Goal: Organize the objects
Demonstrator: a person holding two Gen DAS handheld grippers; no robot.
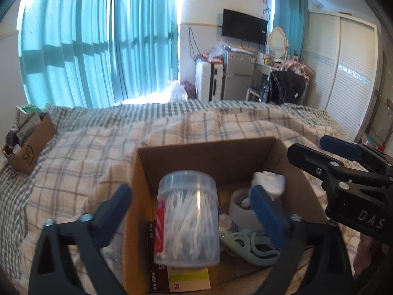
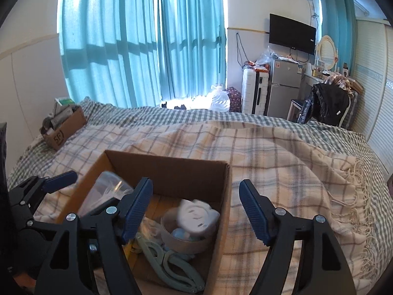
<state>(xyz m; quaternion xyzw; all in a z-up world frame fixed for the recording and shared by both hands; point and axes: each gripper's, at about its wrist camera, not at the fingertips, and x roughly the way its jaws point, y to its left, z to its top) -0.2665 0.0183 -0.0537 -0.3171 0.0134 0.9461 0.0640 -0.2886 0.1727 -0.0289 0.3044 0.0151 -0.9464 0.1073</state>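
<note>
A clear plastic jar point(image 1: 188, 217) of white floss picks, cylindrical with a translucent lid and a red label strip down its side, stands blurred inside an open cardboard box point(image 1: 208, 152) on a plaid blanket point(image 1: 81, 157). The left gripper point(image 1: 190, 207) is spread wide, its blue-padded fingers flanking the jar at 9 and 3 o'clock without touching it; one finger lies outside the box wall, the other inside. In the box, at 3 o'clock from the jar, sit a roll of tape point(image 2: 186, 239), a white flower-shaped object point(image 2: 197, 215) resting on the roll's top, and pale green plastic clips point(image 2: 169, 265) at 5 o'clock. A dark printed packet point(image 1: 159, 270) lies under the jar. The right gripper point(image 2: 196, 211) is also spread wide and holds nothing; it hovers over the box's right wall, and appears at 3 o'clock in the left wrist view. A smaller cardboard box point(image 2: 65, 130) filled with assorted items sits well apart at 10 o'clock on the bed, before teal curtains point(image 2: 137, 41).
</note>
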